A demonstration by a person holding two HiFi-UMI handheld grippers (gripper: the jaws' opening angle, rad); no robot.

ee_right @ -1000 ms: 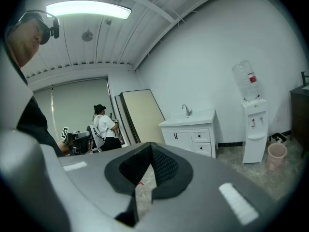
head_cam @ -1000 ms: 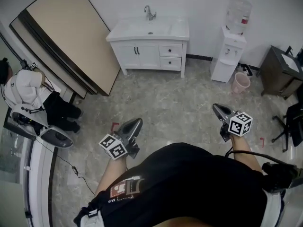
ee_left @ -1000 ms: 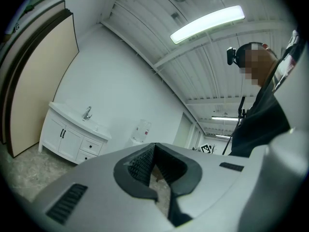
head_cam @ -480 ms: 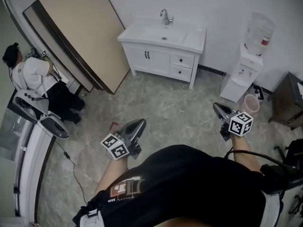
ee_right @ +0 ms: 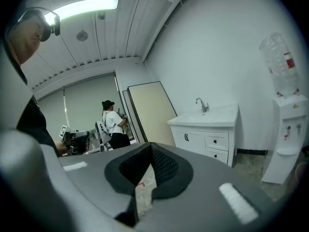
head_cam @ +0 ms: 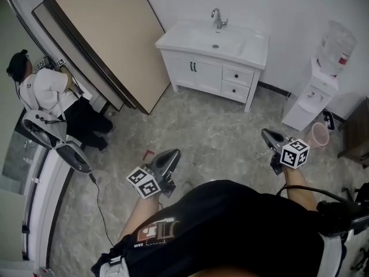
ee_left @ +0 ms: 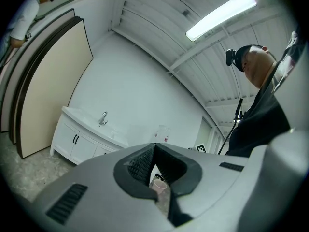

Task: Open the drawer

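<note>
**Approach stage.** You carried the left gripper (head_cam: 173, 153) at your eleven o'clock and the right gripper (head_cam: 266, 133) at one o'clock. Both were aimed roughly level toward the vanity (head_cam: 180, 68), probably because its closed drawers (head_cam: 238, 75), at twelve o'clock and well apart from you, had not yet been reached. Each gripper's jaws were clenched tip to tip on nothing. They would need to part before taking a knob.

left gripper (ee_left: 153, 146): fingers (ee_left: 139, 164) together, empty | white sink cabinet (ee_left: 76, 142) beyond, at left | beige board (ee_left: 48, 91) leans on wall (ee_left: 140, 88)
</note>
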